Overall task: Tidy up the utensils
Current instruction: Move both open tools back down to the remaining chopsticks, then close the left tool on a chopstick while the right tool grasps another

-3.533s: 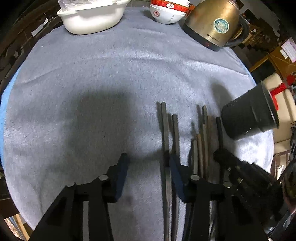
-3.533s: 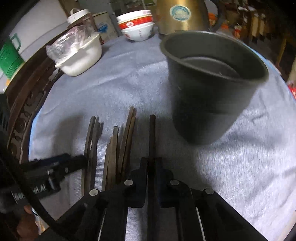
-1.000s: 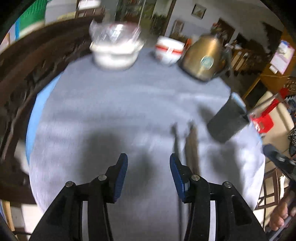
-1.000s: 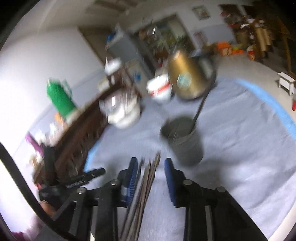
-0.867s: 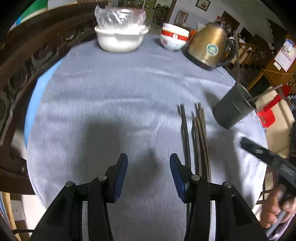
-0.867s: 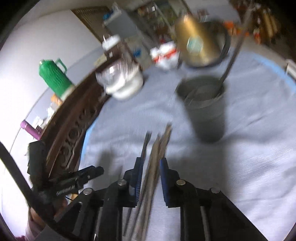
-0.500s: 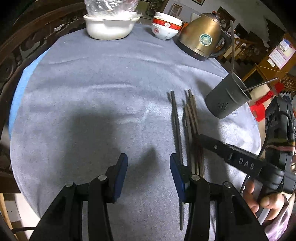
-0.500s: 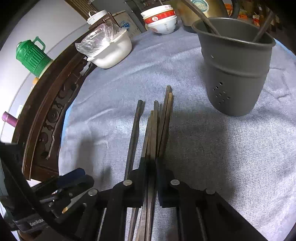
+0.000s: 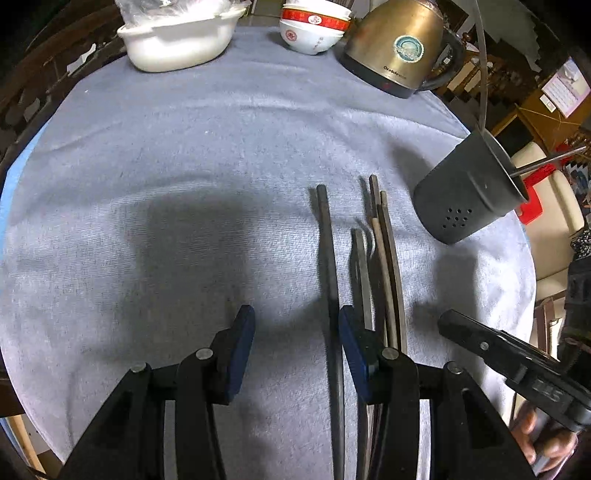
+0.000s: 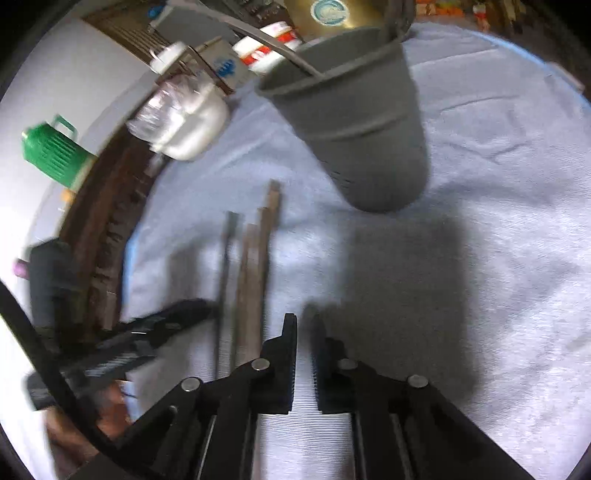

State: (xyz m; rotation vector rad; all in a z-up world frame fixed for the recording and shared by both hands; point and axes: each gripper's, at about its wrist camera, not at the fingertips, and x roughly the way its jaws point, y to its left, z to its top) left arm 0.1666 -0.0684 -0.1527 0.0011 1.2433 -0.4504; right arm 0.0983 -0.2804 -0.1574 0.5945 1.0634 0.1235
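the chopsticks lie in a loose bundle on the grey cloth, running near to far, with one dark chopstick lying apart just to their left. that single stick passes between the fingers of my left gripper, close beside the right finger, and the bundle sits just outside that finger. the left jaws stand wide apart and hold nothing. to the right of the bundle and a little farther off is the dark grey utensil holder, with small drain holes low on its side and two thin sticks poking out of its mouth. in the right wrist view the picture is blurred, but the chopsticks show to the left of my right gripper, whose fingers stand only a narrow gap apart with nothing between them, over bare cloth. the holder rises ahead of it, slightly to the right, tilted in that view. my left gripper shows at the left there, and my right gripper shows at the lower right of the left wrist view. at the far edge of the table stand a white dish covered with plastic, a stack of red and white bowls, and a brass-coloured kettle.
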